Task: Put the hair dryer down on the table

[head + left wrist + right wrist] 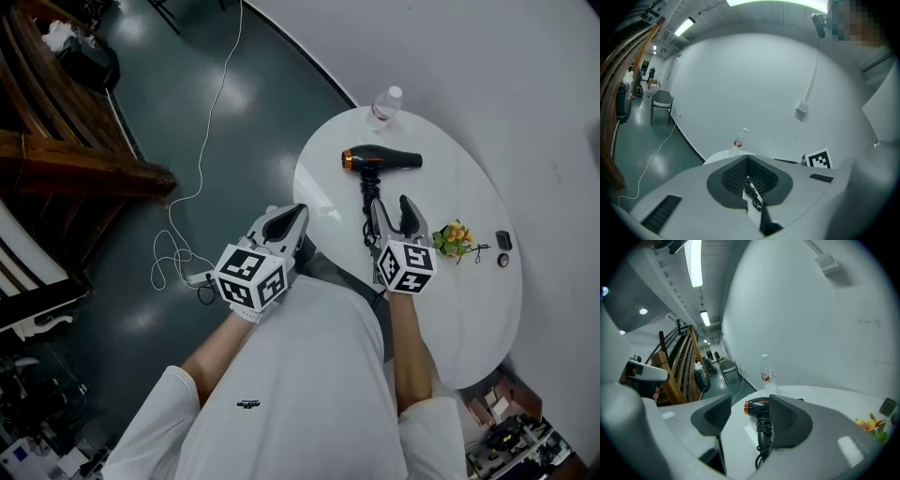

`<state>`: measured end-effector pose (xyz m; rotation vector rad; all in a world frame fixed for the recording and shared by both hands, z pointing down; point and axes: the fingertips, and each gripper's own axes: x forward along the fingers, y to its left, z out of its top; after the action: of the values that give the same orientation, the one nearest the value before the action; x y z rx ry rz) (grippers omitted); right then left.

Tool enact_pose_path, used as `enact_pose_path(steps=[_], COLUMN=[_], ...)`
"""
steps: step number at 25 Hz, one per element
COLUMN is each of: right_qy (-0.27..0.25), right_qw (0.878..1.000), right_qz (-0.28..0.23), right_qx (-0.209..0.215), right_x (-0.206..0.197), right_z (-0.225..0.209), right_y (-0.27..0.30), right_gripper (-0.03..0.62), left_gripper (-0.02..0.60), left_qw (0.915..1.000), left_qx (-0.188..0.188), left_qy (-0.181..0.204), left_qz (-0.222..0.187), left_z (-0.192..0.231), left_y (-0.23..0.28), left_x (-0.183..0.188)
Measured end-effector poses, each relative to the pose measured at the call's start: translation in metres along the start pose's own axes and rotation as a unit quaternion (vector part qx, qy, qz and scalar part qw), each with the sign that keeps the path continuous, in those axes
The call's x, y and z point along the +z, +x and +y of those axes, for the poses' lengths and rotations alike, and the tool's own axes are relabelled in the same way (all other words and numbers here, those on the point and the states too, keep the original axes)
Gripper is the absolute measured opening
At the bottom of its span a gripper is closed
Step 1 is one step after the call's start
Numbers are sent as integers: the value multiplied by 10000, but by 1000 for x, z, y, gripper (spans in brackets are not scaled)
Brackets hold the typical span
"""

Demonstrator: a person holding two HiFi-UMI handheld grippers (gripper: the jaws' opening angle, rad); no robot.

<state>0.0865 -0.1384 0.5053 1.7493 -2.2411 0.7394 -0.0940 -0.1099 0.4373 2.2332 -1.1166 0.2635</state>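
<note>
A black hair dryer (pixel 380 160) with an orange ring lies on its side on the round white table (pixel 469 309), its cord wound round the handle. My right gripper (pixel 390 202) hovers just behind the handle's end, open, with nothing gripped. In the right gripper view the hair dryer (pixel 757 407) lies beyond and between the spread jaws of that gripper (pixel 749 404), and the pads stand off it. My left gripper (pixel 298 214) hangs over the table's left edge, shut and empty, and the pads of the left gripper (pixel 747 158) meet at the tip.
A clear water bottle (pixel 384 103) stands at the table's far edge. Yellow flowers (pixel 452 238) and two small dark items (pixel 504 240) lie to the right. A white cable (pixel 202 169) trails over the dark floor. A wooden staircase (pixel 66 141) stands at left.
</note>
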Motion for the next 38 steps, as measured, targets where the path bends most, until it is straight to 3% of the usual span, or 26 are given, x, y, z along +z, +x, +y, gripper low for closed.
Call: enact_pose_path(steps=[14,23,38], right_qy=[187,-230,-566], right_qw=[9948,9924,9912], right_qz=[-998,-1194,-1161], right_qx=[-118,-197,-298], right_x=[68,87,94], right_z=[10,15,17], right_y=[-67,-91,-115], right_gripper=[52,12,11], left_gripper=[9,8,8], left_qw=[9996,9994,9987], left_qx=[-49,35,24], left_qy=[186,226,293], left_qz=[-193,-241,-416], left_z=[-11,-3,-12], left_y=[-9,-19,-20], left_x=[13,17,31])
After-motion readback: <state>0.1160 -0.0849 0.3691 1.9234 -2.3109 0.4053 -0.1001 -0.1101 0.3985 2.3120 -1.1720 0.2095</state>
